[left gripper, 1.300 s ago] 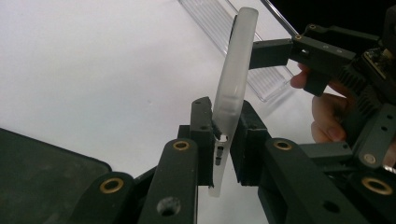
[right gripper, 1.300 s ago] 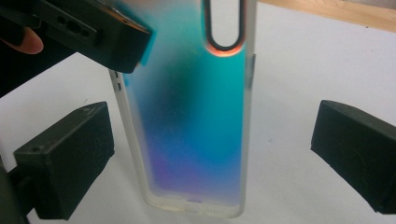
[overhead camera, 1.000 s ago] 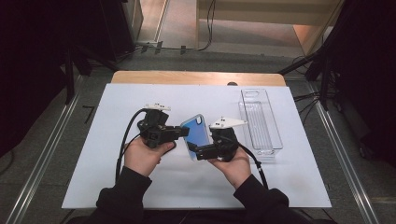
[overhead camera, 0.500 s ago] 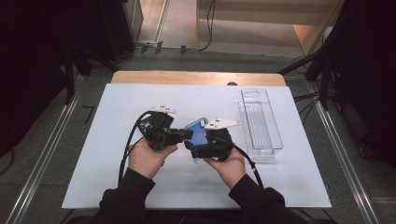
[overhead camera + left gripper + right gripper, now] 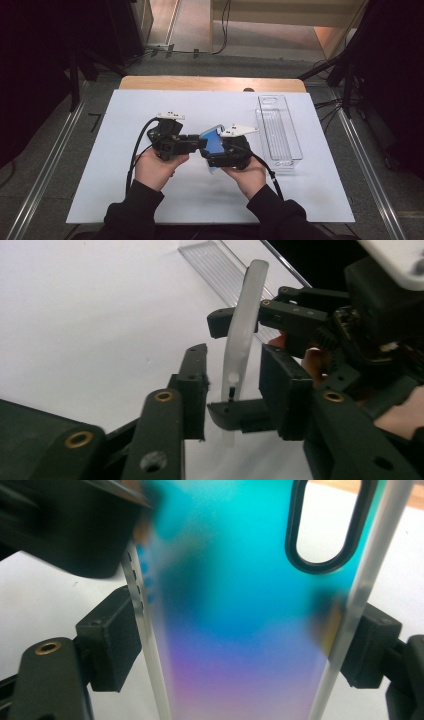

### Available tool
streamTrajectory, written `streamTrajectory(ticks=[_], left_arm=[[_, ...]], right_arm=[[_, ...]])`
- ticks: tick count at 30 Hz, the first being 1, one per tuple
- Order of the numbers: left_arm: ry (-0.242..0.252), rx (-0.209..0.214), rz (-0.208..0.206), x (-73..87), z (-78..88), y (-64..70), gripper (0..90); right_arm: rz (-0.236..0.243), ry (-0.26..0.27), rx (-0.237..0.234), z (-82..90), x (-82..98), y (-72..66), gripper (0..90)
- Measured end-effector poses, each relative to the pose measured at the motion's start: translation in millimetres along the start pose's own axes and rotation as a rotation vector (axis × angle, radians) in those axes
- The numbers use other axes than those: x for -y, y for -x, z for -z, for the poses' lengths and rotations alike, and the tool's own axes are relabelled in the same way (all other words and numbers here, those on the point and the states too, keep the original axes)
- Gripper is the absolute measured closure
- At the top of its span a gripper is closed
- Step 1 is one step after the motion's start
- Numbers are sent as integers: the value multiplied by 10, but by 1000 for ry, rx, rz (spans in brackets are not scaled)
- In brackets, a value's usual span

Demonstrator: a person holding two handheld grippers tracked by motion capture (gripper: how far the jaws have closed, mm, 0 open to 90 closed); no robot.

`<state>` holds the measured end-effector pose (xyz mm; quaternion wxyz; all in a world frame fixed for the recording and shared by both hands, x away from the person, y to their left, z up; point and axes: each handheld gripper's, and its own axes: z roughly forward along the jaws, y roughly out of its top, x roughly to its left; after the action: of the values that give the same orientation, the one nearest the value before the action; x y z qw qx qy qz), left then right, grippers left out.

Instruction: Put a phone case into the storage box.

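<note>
Blue-to-violet plastic phone case with clear rims and a dark oval camera cutout (image 5: pixel 235 605), held up over the middle of the white sheet (image 5: pixel 150 105) covering the wooden table (image 5: pixel 210 83), touching neither. Right gripper (image 5: pixel 240 645) clamped across the case's width, one pad on each clear rim, jaws just drawn in to that grip. Left gripper (image 5: pixel 239 390) straddling the case edge-on, jaws just parted, a sliver of daylight on either side, so pressing on nothing. Whole weight therefore on one narrow pinch across slick, rounded rims. Likely trouble: case swivelling or squirting out of the right pads and dropping flat onto the sheet, brought on by any tilt of that hand or by a knock from the left jaws on the way out. Also possible: soft shell bowing under too hard a squeeze, then springing free. Safer to back the left jaws straight off without brushing the rim. Elsewhere, long clear plastic tray (image 5: pixel 278 131) along the right edge toward the far right corner, well apart from the hands. Black cable (image 5: pixel 137 145) looping beside the left hand on the sheet. Nothing lying between case and tray to block a carry across.
</note>
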<state>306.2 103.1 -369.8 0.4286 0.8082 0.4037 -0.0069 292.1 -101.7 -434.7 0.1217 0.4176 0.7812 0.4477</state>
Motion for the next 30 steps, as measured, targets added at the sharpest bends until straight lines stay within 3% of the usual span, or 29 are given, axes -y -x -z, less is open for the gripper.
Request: streamTrajectory(ticks=[3,7,10,16,26,30], left_arm=[[11,10,-10,0,47,-8,609],[-10,44,-21,5,68,-42,493],[2,60,-89,31,80,-57,416],[0,134,-219,113,63,-143,323],[-41,163,-197,329,-9,-347,322],[-83,160,-198,437,-46,-422,321]], right_arm=[[-16,-6,-2,-4,11,66,164],[-26,-12,5,13,14,124,164],[-25,-10,5,30,16,189,163],[-25,-17,-17,64,17,280,163],[-17,-2,-39,137,1,357,163],[-16,-5,-43,153,-1,376,163]])
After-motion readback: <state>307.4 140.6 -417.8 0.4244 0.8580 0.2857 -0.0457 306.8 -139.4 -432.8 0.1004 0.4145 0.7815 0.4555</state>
